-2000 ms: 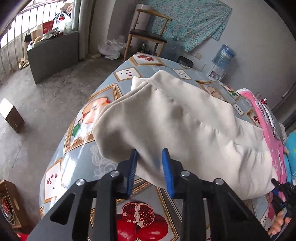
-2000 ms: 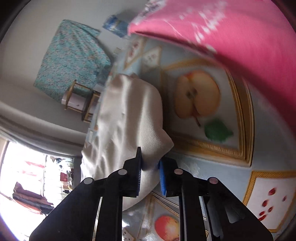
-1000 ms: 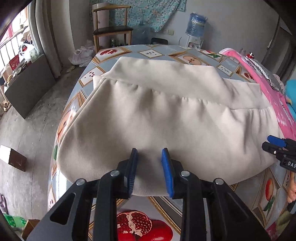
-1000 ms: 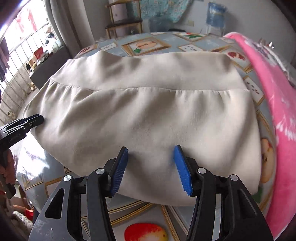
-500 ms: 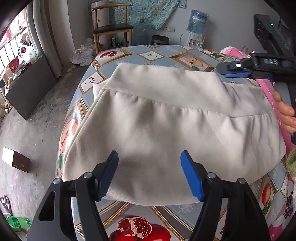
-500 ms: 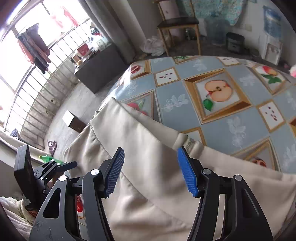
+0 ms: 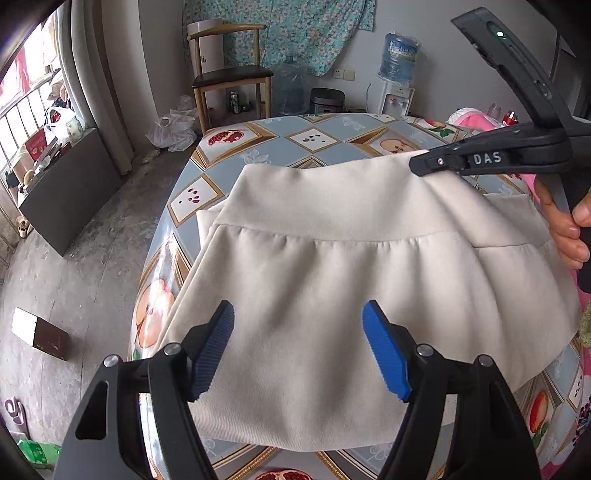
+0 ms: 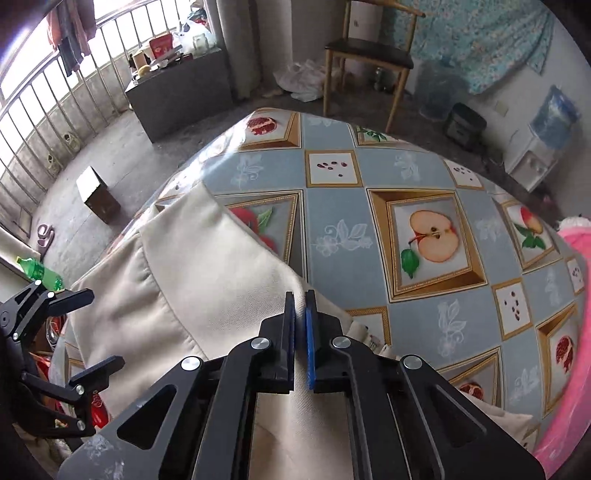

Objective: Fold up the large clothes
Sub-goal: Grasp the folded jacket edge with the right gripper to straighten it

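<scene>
Lying flat across the near half of the tabletop (image 7: 321, 146): cream garment (image 7: 332, 280), waistband (image 7: 332, 206) turned toward the far side, gathered body spread toward the camera, near hem overhanging the tabletop's near edge.

Left gripper (image 7: 299, 350): poised above the garment's near part, blue-padded fingers (image 7: 212, 349) spread wide, nothing pinched, cloth visible between and below the pads without contact that can be confirmed.

Right gripper (image 8: 300, 325): fingers pressed together, having just been closing, with the far edge of the waistband pinched between the pads; same grip seen from the left wrist view at the garment's upper right corner (image 7: 432, 164), cloth lifted slightly into a ridge there. Hand (image 7: 565, 225) wrapped round the gripper handle at the right edge.

Tabletop covering: blue-grey cloth printed with framed apples and pomegranates. Pink fabric (image 8: 569, 387) lying along the right side of the tabletop, just beside the garment.

Surroundings: wooden chair (image 7: 229, 77) beyond the tabletop, water dispenser bottle (image 7: 400, 59) against the back wall, floral cloth (image 7: 288, 29) hanging on the wall, small box (image 7: 38, 332) on the floor at left.
</scene>
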`<action>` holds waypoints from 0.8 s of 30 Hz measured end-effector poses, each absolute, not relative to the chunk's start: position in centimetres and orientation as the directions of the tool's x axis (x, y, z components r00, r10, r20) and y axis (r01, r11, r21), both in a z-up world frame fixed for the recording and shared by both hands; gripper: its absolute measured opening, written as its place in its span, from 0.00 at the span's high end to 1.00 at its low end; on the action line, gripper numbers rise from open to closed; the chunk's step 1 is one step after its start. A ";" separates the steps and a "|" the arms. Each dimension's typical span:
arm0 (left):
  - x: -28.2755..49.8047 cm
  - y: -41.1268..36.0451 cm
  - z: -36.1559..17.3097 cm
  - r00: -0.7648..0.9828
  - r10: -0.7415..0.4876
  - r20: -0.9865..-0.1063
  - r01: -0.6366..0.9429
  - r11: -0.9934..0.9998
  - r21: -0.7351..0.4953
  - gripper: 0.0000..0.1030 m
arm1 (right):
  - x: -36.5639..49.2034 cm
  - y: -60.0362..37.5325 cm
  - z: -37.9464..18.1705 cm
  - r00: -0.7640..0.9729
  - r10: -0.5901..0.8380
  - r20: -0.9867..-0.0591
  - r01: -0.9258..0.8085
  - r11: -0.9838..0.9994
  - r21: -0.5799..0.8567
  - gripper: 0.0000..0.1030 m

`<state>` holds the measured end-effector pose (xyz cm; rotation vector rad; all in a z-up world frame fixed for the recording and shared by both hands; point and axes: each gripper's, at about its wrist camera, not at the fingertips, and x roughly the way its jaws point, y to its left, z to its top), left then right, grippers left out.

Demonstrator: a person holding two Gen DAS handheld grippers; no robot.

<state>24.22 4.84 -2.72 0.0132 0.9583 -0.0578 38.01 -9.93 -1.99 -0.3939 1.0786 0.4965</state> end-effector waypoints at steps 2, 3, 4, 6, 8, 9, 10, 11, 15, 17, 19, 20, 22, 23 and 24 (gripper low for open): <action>24.8 4.4 -3.5 0.562 0.003 -0.827 0.050 0.998 0.037 0.32 | 38.7 -10.0 -4.5 0.358 0.148 -0.922 -0.540 0.838 -0.075 0.95; 25.1 4.3 -4.0 0.551 0.011 -0.835 0.051 0.998 0.047 0.32 | 39.0 -10.4 -5.3 0.347 0.144 -0.927 -0.530 0.845 -0.066 0.95; 25.2 4.4 -4.4 0.539 0.012 -0.842 0.051 0.998 0.047 0.32 | 39.0 -10.7 -5.6 0.345 0.148 -0.927 -0.518 0.854 -0.057 0.94; 25.2 4.5 -4.8 0.529 0.014 -0.849 0.043 0.998 0.044 0.32 | 38.5 -11.9 -4.4 0.358 0.191 -0.914 -0.492 0.870 -0.011 0.91; 25.0 4.5 -5.0 0.530 0.017 -0.848 0.047 0.998 0.050 0.32 | 38.1 -14.4 -2.1 0.397 0.232 -0.888 -0.442 0.896 0.037 0.72; 25.0 4.5 -5.1 0.531 0.019 -0.847 0.049 0.997 0.054 0.32 | 37.8 -15.9 -0.9 0.418 0.249 -0.873 -0.414 0.908 0.060 0.65; 25.0 4.5 -5.1 0.531 0.020 -0.847 0.048 0.997 0.054 0.32 | 37.4 -17.9 0.5 0.451 0.250 -0.857 -0.379 0.923 0.069 0.59; 25.0 4.5 -5.1 0.530 0.021 -0.848 0.047 0.997 0.054 0.32 | 37.1 -19.7 1.6 0.485 0.222 -0.846 -0.338 0.940 0.053 0.56; 25.4 4.3 -5.2 0.525 0.026 -0.850 0.046 0.997 0.058 0.32 | 36.3 -28.0 3.3 0.524 0.106 -0.845 -0.177 0.984 0.014 0.40; 25.5 4.2 -5.3 0.521 0.033 -0.853 0.046 0.997 0.067 0.32 | 36.2 -31.9 2.4 0.488 0.056 -0.871 -0.082 0.996 0.019 0.40; 25.6 4.1 -5.3 0.518 0.040 -0.855 0.043 0.996 0.073 0.32 | 36.3 -34.6 0.8 0.438 0.061 -0.897 -0.019 0.998 0.059 0.40; 25.7 4.0 -5.3 0.515 0.045 -0.856 0.040 0.996 0.076 0.32 | 36.4 -35.6 -0.2 0.413 0.071 -0.908 0.009 0.997 0.082 0.40; 25.7 4.0 -5.3 0.512 0.051 -0.858 0.034 0.996 0.080 0.32 | 36.4 -36.1 -1.9 0.384 0.070 -0.921 0.035 0.995 0.090 0.45; 25.7 3.9 -5.3 0.510 0.055 -0.859 0.032 0.996 0.083 0.32 | 36.3 -36.1 -2.4 0.384 0.046 -0.922 0.037 0.997 0.065 0.56; 25.7 3.9 -5.3 0.509 0.058 -0.859 0.030 0.996 0.085 0.32 | 36.0 -35.7 -2.6 0.392 0.023 -0.919 0.035 0.999 0.039 0.62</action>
